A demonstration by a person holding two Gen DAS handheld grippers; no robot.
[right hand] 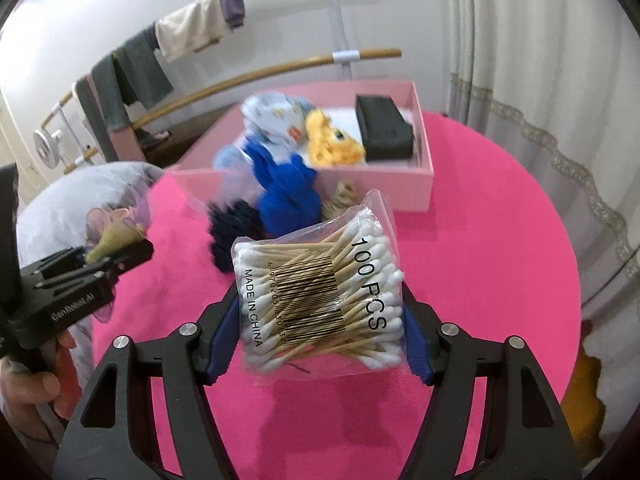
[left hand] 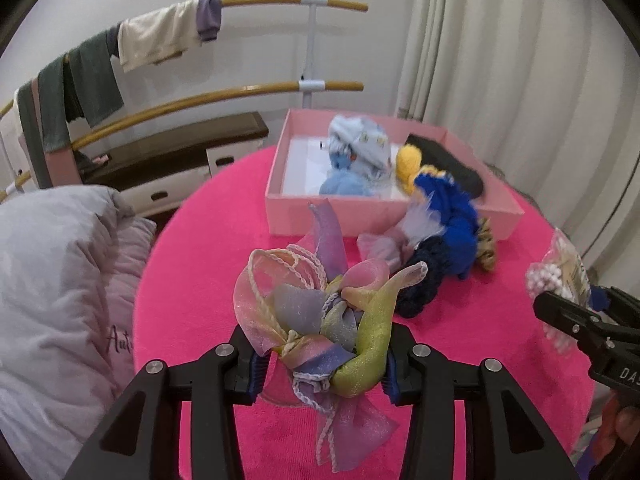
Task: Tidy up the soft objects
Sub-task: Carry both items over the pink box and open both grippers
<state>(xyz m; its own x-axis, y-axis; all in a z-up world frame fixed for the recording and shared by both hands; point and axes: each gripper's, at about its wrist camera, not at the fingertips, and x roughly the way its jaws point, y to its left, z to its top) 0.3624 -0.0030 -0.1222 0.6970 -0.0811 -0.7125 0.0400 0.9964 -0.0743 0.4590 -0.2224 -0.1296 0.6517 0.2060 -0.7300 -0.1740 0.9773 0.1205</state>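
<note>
Your left gripper (left hand: pixel 322 364) has its jaws clamped on a pastel ribbon bow (left hand: pixel 316 320), a bundle of sheer pink, lilac, blue and yellow-green loops edged with white cord, held just above the round pink surface (left hand: pixel 208 248) with its tails hanging below the jaws. Your right gripper (right hand: pixel 320 336) has its jaws closed on a clear bag of cotton swabs (right hand: pixel 316 300), wooden sticks with white tips under a barcode and the print "100 PCS". Beyond both sits the pink box (left hand: pixel 280 212) on the far part of the surface, holding a pale blue printed cloth bundle (left hand: pixel 360 148), a yellow plush piece (right hand: pixel 332 144) and a black block (right hand: pixel 384 128). Just in front of the box lie a bright blue knitted item (left hand: pixel 452 216), a dark navy knitted piece (left hand: pixel 416 288) and a small tan scrap (left hand: pixel 486 248), touching one another. The left wrist view shows the bow's colours and cord close up, and a grey-white pillow (left hand: pixel 52 272) beside the surface; the right view reduces the bow to a small blur in the jaws at its left edge. Only the right wrist view reads the bag's label and shows the black block's squared shape.
</note>
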